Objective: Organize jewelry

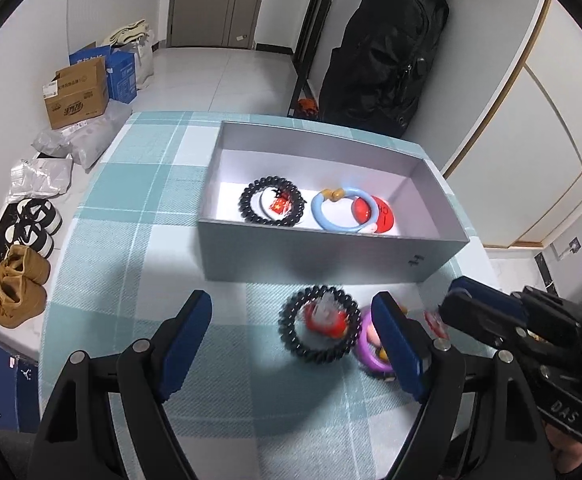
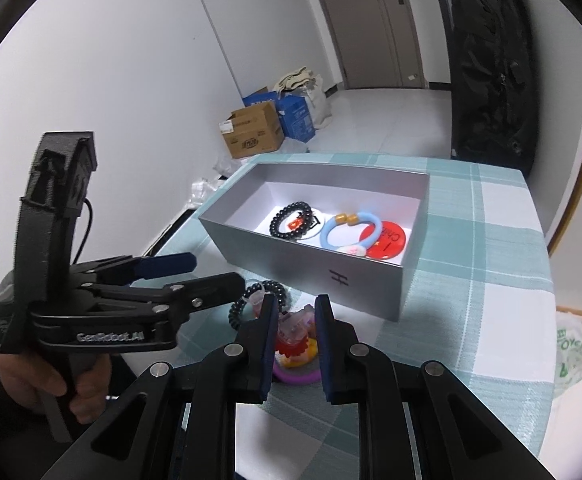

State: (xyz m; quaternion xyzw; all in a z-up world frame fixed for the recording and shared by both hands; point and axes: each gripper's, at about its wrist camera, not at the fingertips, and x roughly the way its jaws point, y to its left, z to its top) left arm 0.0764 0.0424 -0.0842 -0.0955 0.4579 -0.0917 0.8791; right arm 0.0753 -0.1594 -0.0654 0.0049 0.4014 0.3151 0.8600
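A grey open box (image 1: pixel 323 256) (image 2: pixel 331 276) stands on the checked tablecloth. Inside lie a black bead bracelet (image 1: pixel 271 205) (image 2: pixel 291 218), a light blue ring (image 1: pixel 345 210) (image 2: pixel 351 230) and a red disc (image 1: pixel 385 216) (image 2: pixel 387 242). In front of the box lie a second black bead bracelet (image 1: pixel 319 326) (image 2: pixel 259 294) around a red and clear trinket (image 1: pixel 327 318) (image 2: pixel 291 334), and a purple ring (image 1: pixel 367 350) (image 2: pixel 295 376). My left gripper (image 1: pixel 295 340) is open, its fingers either side of that bracelet. My right gripper (image 2: pixel 295 344) is open around the trinket pile, empty.
The tablecloth (image 1: pixel 151 208) covers a small table, its left edge near shoes (image 1: pixel 23 284) and cardboard boxes (image 1: pixel 77 94) on the floor. A black bag (image 1: pixel 387 52) hangs behind the table. A plastic bag (image 2: pixel 575 356) lies off the right edge.
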